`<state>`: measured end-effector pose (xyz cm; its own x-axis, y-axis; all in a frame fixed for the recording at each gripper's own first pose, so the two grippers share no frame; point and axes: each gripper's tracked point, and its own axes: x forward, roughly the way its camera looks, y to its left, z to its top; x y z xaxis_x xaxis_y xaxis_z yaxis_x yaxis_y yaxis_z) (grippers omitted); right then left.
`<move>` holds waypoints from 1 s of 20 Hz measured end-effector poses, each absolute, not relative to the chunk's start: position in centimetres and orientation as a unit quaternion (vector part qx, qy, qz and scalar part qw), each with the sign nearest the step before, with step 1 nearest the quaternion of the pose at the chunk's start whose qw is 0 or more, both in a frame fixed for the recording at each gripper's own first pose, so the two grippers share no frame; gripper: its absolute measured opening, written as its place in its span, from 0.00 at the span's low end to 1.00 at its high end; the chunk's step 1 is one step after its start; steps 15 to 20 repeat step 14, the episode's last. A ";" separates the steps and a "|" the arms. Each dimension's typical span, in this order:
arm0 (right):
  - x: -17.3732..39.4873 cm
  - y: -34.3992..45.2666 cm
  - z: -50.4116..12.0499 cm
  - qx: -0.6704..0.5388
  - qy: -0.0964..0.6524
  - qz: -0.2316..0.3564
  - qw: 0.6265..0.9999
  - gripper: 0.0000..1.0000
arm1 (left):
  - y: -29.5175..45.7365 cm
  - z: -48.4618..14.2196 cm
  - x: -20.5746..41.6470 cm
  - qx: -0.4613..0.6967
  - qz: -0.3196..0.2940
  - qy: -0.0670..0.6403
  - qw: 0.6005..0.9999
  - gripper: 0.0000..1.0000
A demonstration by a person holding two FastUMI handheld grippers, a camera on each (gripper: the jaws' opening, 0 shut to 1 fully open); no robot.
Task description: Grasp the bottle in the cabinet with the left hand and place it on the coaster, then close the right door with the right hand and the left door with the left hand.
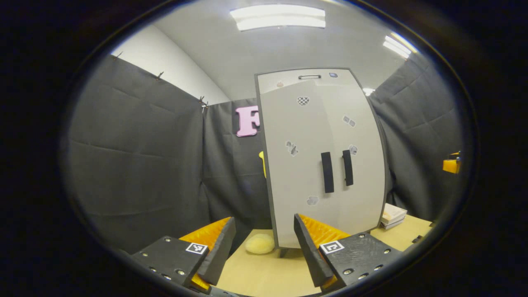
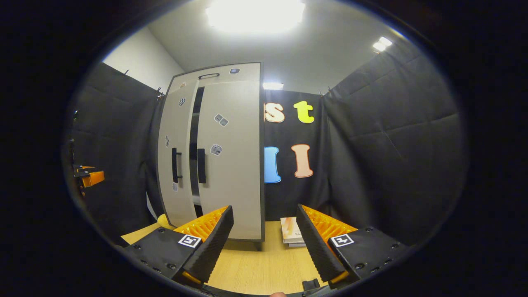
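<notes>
A: Left gripper (image 1: 264, 247)?
B: Spread wide, nothing between the fingers (image 1: 218, 247), hovering over the near part of the table (image 1: 264, 276), facing the cabinet (image 1: 326, 156).

A: Right gripper (image 2: 264, 243)?
B: Also wide open and empty, above the table's front edge, aimed past the cabinet's right side.

A: Cabinet?
B: Standing upright toward the back of the table. From the left gripper view both doors look flush, the two dark handles (image 1: 327, 172) side by side near the middle seam. From the right gripper view, a dark gap between the left door (image 2: 175, 152) and the right door (image 2: 231, 156), so not fully shut; a shelf edge just visible in the gap.

A: Bottle?
B: Cannot tell; too little of the cabinet's inside visible through the gap.

A: Coaster?
B: Maybe the pale yellow round thing (image 1: 260, 243) lying on the table just beside the cabinet's left front corner; hard to say for sure.

A: Anything else?
B: Books (image 2: 292, 231) stacked flat near the table's back edge, right of the cabinet. Small stickers (image 1: 303, 100) dotted over both doors.
</notes>
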<state>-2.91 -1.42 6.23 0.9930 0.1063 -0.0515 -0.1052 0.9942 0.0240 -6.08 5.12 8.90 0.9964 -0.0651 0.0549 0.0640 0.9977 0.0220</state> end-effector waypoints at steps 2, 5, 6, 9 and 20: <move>-3.8 -1.3 6.7 0.010 0.022 0.052 0.998 1.00 | 6.1 8.7 -7.0 0.011 -0.027 -0.027 0.999 0.83; -5.2 -0.9 6.7 0.015 0.023 0.052 0.998 0.98 | 7.3 8.4 -8.5 0.006 -0.022 -0.026 0.999 0.83; -5.5 -0.8 6.8 0.016 0.023 0.052 0.998 0.98 | 7.8 8.3 -9.0 0.007 -0.019 -0.026 0.999 0.83; -6.6 -0.4 6.9 0.017 0.024 0.053 0.998 0.98 | 8.8 8.1 -10.2 0.013 -0.015 -0.024 0.999 0.83; -7.8 0.4 7.1 0.013 0.021 0.055 0.998 0.98 | 9.9 8.0 -11.6 0.018 -0.013 -0.022 1.000 0.83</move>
